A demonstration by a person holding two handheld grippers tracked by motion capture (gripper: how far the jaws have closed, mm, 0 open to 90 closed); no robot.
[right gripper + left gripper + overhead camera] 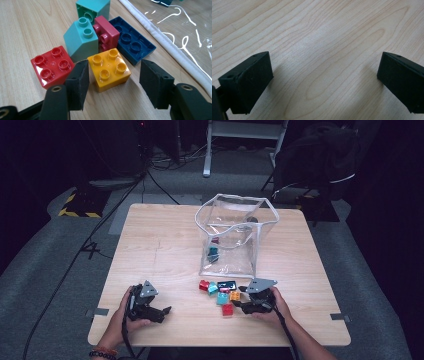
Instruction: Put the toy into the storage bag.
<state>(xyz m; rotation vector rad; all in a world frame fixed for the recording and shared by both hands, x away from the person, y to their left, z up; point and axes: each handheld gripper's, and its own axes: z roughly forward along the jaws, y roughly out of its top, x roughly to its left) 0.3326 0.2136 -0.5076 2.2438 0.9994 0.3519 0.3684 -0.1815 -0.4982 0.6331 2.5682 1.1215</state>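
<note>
While right gripper (pixel 113 82) is lowered with jaws released astride yellow block (pixel 109 68), not yet pinched, block sits near clear bag (pixel 235 235), ready for transfer; left gripper (pixel 150 310) parked released at left.

Near the middle of the table (pixel 160 250) we find the bag (pixel 235 237), upright toward the far edge, with a few bricks (pixel 214 254) inside at its lower left. Just below the bag lies a cluster of loose bricks (pixel 222 294). The right gripper (pixel 245 306) sits at the cluster's right edge, its jaws on either side of one brick (pixel 109 69). The left gripper (pixel 165 311) rests well apart, at lower left over bare tabletop.
</note>
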